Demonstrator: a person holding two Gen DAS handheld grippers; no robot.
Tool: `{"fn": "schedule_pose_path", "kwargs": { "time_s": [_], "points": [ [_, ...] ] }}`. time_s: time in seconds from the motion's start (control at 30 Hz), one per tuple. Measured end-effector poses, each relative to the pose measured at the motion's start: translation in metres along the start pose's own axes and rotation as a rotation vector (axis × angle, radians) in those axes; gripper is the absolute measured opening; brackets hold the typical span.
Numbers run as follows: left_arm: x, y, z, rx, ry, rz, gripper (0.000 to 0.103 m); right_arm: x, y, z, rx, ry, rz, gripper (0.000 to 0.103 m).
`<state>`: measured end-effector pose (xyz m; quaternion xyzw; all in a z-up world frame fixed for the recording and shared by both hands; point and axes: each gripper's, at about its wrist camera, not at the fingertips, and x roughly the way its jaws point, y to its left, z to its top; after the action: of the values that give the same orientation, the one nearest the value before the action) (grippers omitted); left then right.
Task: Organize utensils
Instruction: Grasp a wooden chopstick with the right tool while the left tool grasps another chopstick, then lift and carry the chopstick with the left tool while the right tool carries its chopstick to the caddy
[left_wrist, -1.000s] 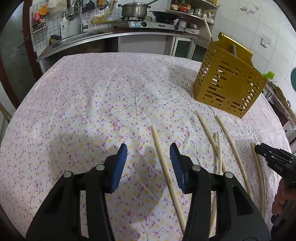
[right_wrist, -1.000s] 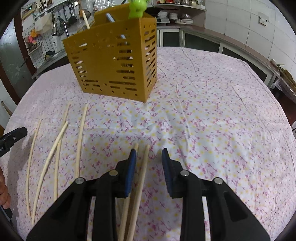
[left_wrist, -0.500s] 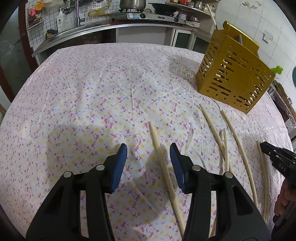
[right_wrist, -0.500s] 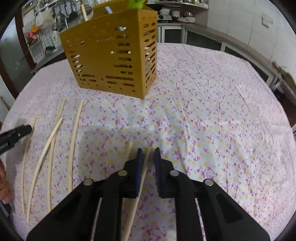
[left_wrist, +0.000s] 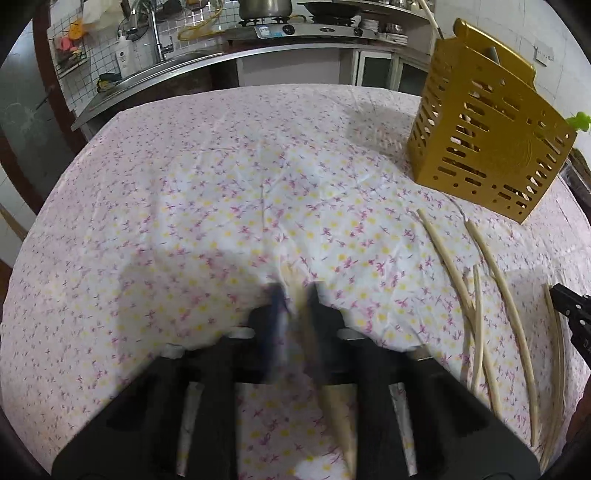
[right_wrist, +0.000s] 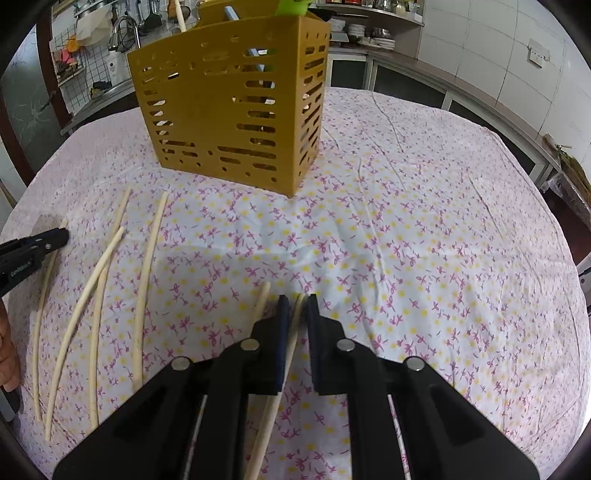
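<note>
A yellow slotted utensil holder stands on the floral tablecloth with a few utensils inside. Several pale chopsticks lie loose on the cloth. My left gripper is blurred by motion, its jaws nearly closed around a chopstick that runs back under the fingers. My right gripper is shut on another chopstick, with a second chopstick lying just left of its left finger.
The table is covered by a floral cloth. A kitchen counter with a sink and stove lies behind it. The other gripper's black tip shows at the left edge of the right wrist view.
My left jaws have swung from wide open to nearly closed on the chopstick. My right jaws have closed the last gap onto their chopstick.
</note>
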<state>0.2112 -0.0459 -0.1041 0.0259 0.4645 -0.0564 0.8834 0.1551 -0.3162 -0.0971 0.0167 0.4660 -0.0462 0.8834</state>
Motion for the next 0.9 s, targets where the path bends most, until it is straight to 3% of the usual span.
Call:
{"fn": "schedule_pose_path", "kwargs": {
  "time_s": [0.23,0.9],
  "points": [
    [-0.016,0.014,-0.003,-0.049,-0.026,-0.067,0.004,-0.009,-0.013,-0.001,0.046,-0.001,0.059,0.005],
    [-0.063,0.022,0.002,-0.053,-0.101,-0.101,0.004,-0.052,-0.028,0.012,0.101,-0.107,0.115,0.005]
  ]
}}
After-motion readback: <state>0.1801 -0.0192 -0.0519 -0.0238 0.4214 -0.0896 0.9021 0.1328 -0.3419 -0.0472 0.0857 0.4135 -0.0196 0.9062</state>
